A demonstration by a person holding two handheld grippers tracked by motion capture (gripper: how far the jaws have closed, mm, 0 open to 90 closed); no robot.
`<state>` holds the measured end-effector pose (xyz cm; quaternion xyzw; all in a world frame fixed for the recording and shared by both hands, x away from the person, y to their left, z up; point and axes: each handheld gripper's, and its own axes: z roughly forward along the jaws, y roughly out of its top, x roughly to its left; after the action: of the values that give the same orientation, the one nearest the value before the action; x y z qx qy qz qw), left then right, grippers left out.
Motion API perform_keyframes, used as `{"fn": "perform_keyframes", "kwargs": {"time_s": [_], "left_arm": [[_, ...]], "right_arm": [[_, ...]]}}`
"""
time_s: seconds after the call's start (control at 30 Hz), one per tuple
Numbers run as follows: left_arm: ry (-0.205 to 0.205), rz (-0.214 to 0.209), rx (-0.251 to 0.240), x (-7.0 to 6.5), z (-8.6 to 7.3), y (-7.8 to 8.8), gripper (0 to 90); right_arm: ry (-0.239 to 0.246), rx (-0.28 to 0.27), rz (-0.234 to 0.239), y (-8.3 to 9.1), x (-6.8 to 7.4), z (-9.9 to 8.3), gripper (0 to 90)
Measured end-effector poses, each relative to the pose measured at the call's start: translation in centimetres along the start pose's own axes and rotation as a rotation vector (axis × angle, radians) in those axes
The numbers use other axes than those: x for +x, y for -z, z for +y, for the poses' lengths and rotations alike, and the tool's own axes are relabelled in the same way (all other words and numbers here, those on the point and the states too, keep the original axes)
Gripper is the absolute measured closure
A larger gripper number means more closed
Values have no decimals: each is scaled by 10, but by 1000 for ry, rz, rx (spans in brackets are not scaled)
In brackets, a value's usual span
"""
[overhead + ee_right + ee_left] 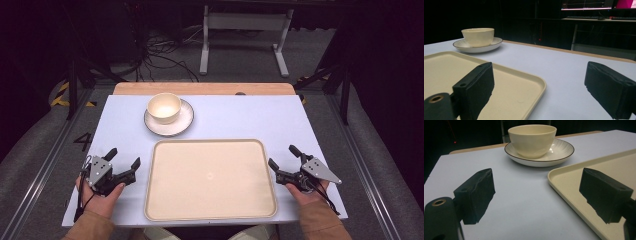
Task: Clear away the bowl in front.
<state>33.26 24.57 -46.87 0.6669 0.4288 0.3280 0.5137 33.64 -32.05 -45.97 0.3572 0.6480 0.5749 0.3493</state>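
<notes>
A cream bowl (pixel 164 107) stands on a white plate with a dark rim (pixel 184 122) at the back of the pale table. In front of them lies a large beige tray (pixel 210 179), bare inside. My left gripper (pixel 123 159) rests low at the tray's left side, jaws wide open with nothing between them. My right gripper (pixel 281 156) sits at the tray's right side, also open and holding nothing. The left gripper view looks at the bowl (pixel 532 140) on its plate (pixel 562 152) with the tray's corner (pixel 564 178) at right. The right gripper view has the tray (pixel 506 82) at left and the bowl (pixel 478 36) far off.
The table's light top (pixel 260 120) has a wooden strip (pixel 200 88) along its far edge. Beyond it stand a white desk frame (pixel 245 37) and cables on the floor (pixel 160 55). Dark surroundings flank both sides.
</notes>
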Motion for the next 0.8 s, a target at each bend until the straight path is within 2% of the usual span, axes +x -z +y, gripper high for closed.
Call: {"fn": "perform_keyframes", "kwargs": {"time_s": [0.57, 0.8], "left_arm": [[-4, -6, -19, 0, 0, 0, 139], [32, -28, -11, 0, 7, -3, 155]], "right_arm": [[8, 7, 15, -1, 0, 0, 90], [10, 11, 17, -1, 0, 0, 91]]}}
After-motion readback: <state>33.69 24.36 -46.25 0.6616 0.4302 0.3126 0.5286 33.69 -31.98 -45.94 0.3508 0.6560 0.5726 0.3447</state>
